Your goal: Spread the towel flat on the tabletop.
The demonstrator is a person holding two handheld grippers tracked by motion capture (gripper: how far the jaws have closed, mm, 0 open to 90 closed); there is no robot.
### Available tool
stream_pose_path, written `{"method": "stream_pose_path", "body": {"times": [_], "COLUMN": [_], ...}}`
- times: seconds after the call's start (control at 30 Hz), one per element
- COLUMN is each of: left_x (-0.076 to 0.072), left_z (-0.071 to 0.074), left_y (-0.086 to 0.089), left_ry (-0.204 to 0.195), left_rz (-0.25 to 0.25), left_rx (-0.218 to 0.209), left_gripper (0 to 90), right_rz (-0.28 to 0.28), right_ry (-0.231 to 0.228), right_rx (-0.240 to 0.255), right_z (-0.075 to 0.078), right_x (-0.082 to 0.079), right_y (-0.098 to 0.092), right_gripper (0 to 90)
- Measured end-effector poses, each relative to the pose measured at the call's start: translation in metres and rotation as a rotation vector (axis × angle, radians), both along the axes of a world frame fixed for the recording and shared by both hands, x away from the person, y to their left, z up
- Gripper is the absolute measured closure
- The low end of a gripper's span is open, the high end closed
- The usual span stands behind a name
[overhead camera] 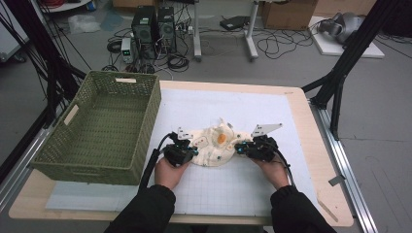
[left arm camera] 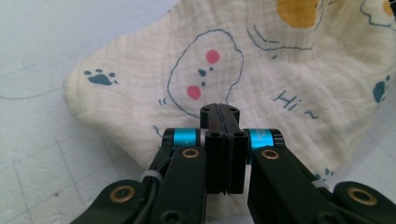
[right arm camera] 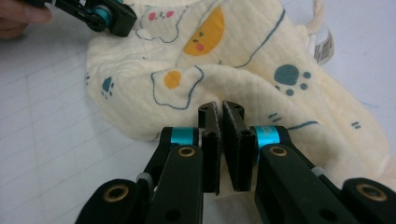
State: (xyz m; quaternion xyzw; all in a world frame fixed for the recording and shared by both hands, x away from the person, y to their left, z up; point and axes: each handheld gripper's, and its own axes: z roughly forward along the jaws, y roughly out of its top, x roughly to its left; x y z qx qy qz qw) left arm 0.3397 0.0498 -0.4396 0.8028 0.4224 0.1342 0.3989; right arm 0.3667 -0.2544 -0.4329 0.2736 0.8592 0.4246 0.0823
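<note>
Cloth (overhead camera: 216, 144), cream with printed paw marks and egg shapes, lies crumpled on the white mat (overhead camera: 243, 179) of the bench (overhead camera: 311, 145), right of the green basket (overhead camera: 104, 128). Its long axis runs left to right between both grippers. Left gripper (left arm camera: 219, 122) fingers are clamped on its near left edge; right gripper (right arm camera: 221, 122) fingers pinch its near right fold.

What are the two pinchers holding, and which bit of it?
Both hold the cream printed cloth. The left gripper pinches its near edge on one side, the right gripper a raised fold at its near edge on the other.
</note>
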Motion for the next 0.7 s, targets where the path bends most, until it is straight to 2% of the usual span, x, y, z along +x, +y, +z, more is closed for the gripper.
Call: {"method": "stream_pose_path", "body": {"times": [0.13, 0.33, 0.43, 0.53, 0.6, 0.7], "left_x": [-0.007, -0.021, -0.027, -0.030, -0.030, -0.022], "left_z": [0.005, 0.014, 0.020, 0.026, 0.028, 0.025], "left_y": [0.003, 0.004, 0.005, 0.005, 0.003, -0.003], "left_ry": [-0.011, -0.023, -0.029, -0.029, -0.038, -0.034], "left_rz": [0.000, -0.023, -0.037, -0.041, -0.043, -0.026], "left_rx": [-0.034, -0.073, -0.094, -0.124, -0.122, -0.113], "left_gripper": [89.1, 89.1, 89.2, 89.2, 89.3, 89.2], "right_rz": [0.024, 0.058, 0.080, 0.128, 0.128, 0.093], "right_ry": [-0.008, -0.016, 0.005, 0.062, 0.091, 0.104], "right_rx": [0.020, 0.023, 0.031, 0.024, 0.016, 0.018], "right_z": [0.010, 0.027, 0.035, 0.041, 0.043, 0.040], "right_x": [-0.010, -0.031, -0.040, -0.043, -0.041, -0.032], "right_y": [-0.006, -0.018, -0.026, -0.035, -0.042, -0.050], "right_gripper": [86.0, 86.0, 86.0, 86.0, 86.0, 86.0]}}
